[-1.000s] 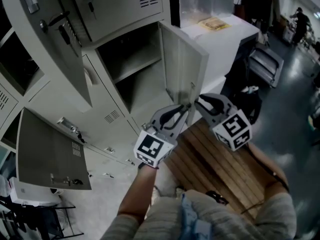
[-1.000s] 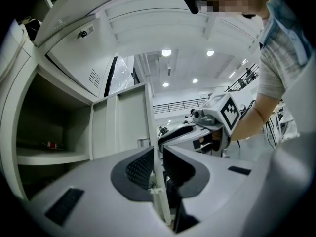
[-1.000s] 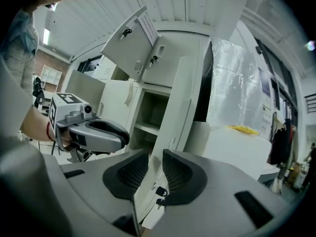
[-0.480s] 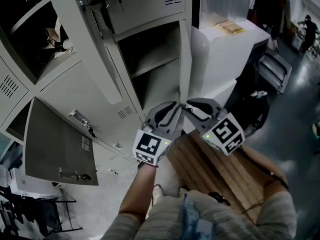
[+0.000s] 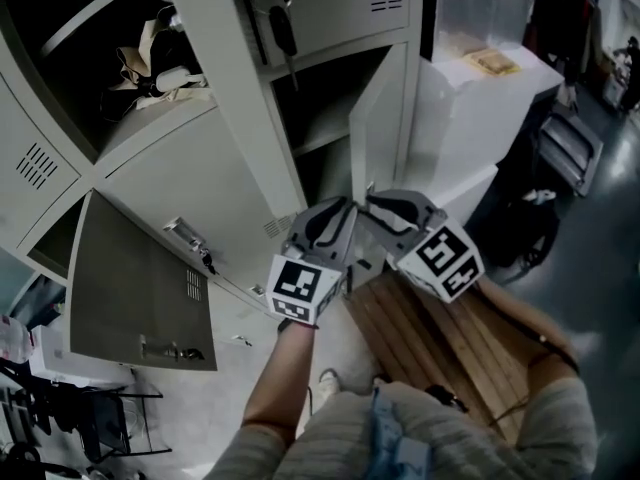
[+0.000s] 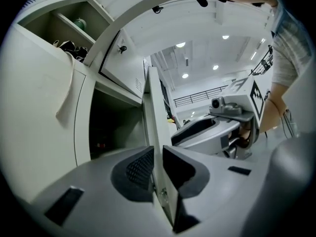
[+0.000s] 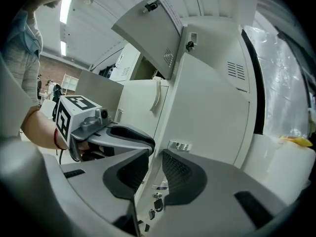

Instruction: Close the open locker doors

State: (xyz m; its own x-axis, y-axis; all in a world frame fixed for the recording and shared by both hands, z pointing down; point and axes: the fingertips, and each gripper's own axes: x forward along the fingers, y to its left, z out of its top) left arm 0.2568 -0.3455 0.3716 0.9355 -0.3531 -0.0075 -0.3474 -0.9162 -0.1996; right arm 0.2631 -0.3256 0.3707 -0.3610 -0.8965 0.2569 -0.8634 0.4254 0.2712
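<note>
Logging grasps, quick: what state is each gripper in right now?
Left gripper: closed on the locker door, at its edge.
Right gripper: closed on the same edge of that locker door.

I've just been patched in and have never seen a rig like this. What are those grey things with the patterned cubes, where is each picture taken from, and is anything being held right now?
There is no robot here. A person holds a hand tool in each hand. Each tool ends in a two-fingered claw and carries a marker cube as part of it.

The head view comes from a camera on the person's head. It looks steeply down at grey lockers and a wooden bench. The two gripper views come from cameras riding on the tools, looking along the fingers.

The left claw has the edge of an open locker door between its fingers and appears clamped on it. The right claw looks closed on that same edge.

A lower-left door and an upper door also stand open.
</note>
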